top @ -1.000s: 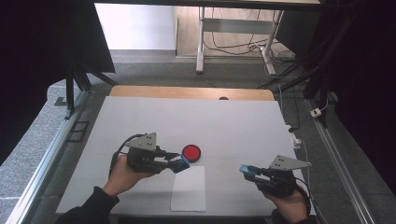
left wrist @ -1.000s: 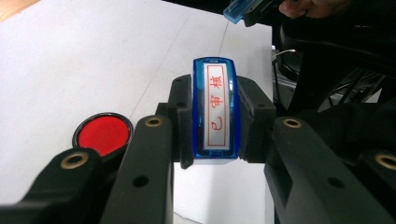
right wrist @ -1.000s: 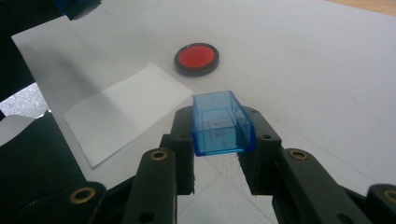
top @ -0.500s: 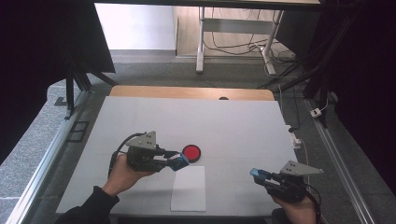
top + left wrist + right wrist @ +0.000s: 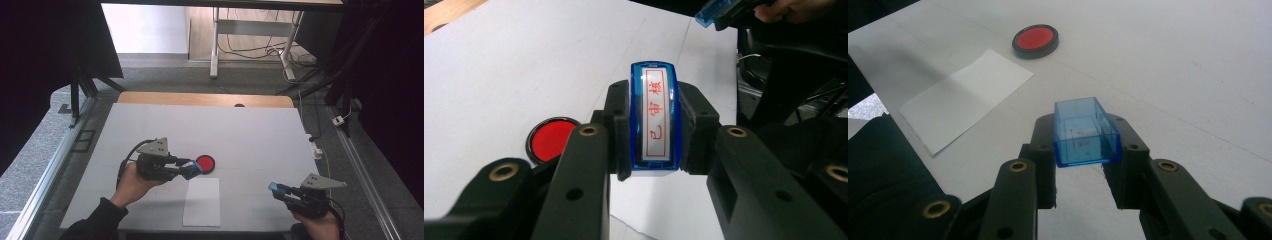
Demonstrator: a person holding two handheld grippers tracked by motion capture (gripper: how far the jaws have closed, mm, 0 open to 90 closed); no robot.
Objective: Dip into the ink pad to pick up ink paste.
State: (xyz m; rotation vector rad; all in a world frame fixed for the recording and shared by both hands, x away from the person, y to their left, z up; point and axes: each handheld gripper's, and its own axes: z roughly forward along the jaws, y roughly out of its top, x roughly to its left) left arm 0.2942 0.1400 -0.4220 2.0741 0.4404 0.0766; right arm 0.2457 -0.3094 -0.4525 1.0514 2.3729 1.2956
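My left gripper (image 5: 190, 169) is shut on a blue stamp (image 5: 655, 117) whose white label bears red characters. It hovers just left of a round red ink pad (image 5: 205, 162), which lies on the white table (image 5: 250, 130); the ink pad (image 5: 551, 140) also sits low left of the jaws in the left gripper view. A white sheet of paper (image 5: 202, 201) lies near the front edge. At the front right, my right gripper (image 5: 276, 189) is shut on a clear blue stamp cap (image 5: 1087, 132), with the ink pad (image 5: 1035, 38) and the paper (image 5: 965, 97) beyond it.
A wooden strip (image 5: 200, 99) runs along the table's far edge. Cables and a white plug (image 5: 316, 147) hang at the right edge. Table legs and dark stands rise beyond the far side.
My right gripper with the blue cap has drifted a little right and toward the front edge. The left gripper and stamp have stayed put.
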